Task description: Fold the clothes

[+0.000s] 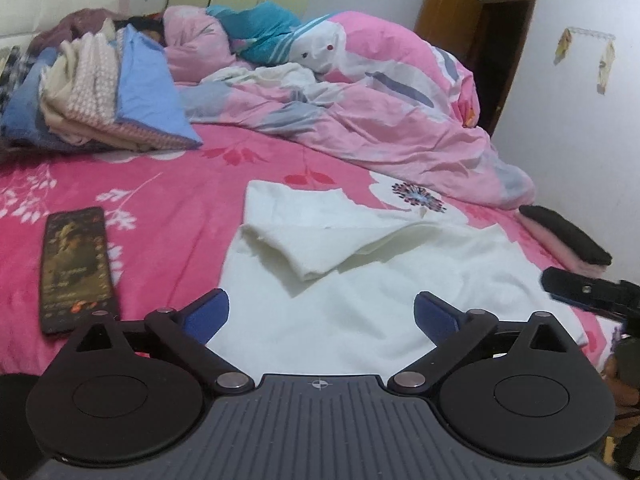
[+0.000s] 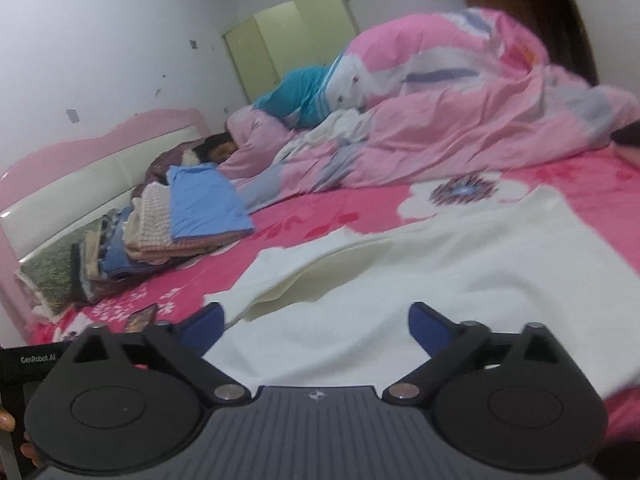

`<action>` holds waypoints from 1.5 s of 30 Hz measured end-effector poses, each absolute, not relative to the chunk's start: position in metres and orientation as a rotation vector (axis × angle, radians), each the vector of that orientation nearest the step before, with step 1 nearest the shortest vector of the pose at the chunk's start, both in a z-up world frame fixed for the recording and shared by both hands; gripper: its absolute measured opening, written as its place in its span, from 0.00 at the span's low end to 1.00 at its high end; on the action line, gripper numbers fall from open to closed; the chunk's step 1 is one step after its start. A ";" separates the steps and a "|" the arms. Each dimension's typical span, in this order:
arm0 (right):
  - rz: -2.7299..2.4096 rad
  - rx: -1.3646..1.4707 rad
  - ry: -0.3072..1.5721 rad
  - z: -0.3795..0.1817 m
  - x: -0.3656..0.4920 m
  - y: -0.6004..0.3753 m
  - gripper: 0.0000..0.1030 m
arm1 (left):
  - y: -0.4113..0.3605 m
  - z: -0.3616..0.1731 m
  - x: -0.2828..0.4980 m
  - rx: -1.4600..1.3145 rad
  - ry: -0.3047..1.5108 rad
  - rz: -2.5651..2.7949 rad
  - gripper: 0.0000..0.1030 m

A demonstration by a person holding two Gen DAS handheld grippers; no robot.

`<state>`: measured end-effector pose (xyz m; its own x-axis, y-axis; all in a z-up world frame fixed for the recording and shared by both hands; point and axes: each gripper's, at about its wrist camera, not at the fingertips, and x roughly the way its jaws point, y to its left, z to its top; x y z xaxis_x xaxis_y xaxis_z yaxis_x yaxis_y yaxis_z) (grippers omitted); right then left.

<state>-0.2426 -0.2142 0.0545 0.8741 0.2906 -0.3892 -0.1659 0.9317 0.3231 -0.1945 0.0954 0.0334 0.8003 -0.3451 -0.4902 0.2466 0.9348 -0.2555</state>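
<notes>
White garment (image 1: 360, 280): a soft, cream-white piece of clothing lying on the bed, just ahead of both claws; it also fills the near middle of the right wrist view (image 2: 420, 280).
Fold: one part of the cloth is turned over on top of the rest, making a thick doubled band (image 1: 304, 236) that runs across the far side of the garment.
Left claw (image 1: 322, 314): jaws spread wide with nothing between them; the blue pads (image 1: 206, 314) hang over the near edge of the white cloth, and I cannot tell whether they touch it.
Right claw (image 2: 314, 326): jaws likewise spread wide and empty, above the near part of the garment; its black tip also shows at the right edge of the left wrist view (image 1: 580, 292).
Bed sheet (image 1: 160, 200): bright pink with white and red flowers, under the garment.
Phone (image 1: 76, 268): dark, screen lit, flat on the sheet to the left of the garment and apart from it.
Folded dark item (image 1: 568, 240): a black piece on a pale pink one, at the bed's right edge, beyond the garment.
Stack of clothes (image 1: 100, 96): blue, cream and knitted pieces piled near the headboard (image 2: 80, 184), well apart from the garment.
Duvet (image 1: 380, 112): pink, crumpled, heaped across the far side of the bed.
Wardrobe (image 2: 288, 44): pale green, against the far wall.
</notes>
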 end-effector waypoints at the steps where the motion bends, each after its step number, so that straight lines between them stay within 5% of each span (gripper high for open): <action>1: 0.228 0.274 0.441 0.055 -0.244 -0.215 1.00 | 0.091 0.033 -0.192 -0.175 0.559 -0.316 0.99; 45: -0.017 -0.090 0.589 0.003 -0.164 -0.216 1.00 | 0.010 -0.012 -0.100 -0.001 0.848 -0.061 1.00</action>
<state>-0.1639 -0.2162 0.0034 0.8315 -0.0413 -0.5539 -0.0101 0.9959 -0.0896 -0.1000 0.0103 -0.0123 0.6599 -0.0544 -0.7494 0.0540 0.9982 -0.0250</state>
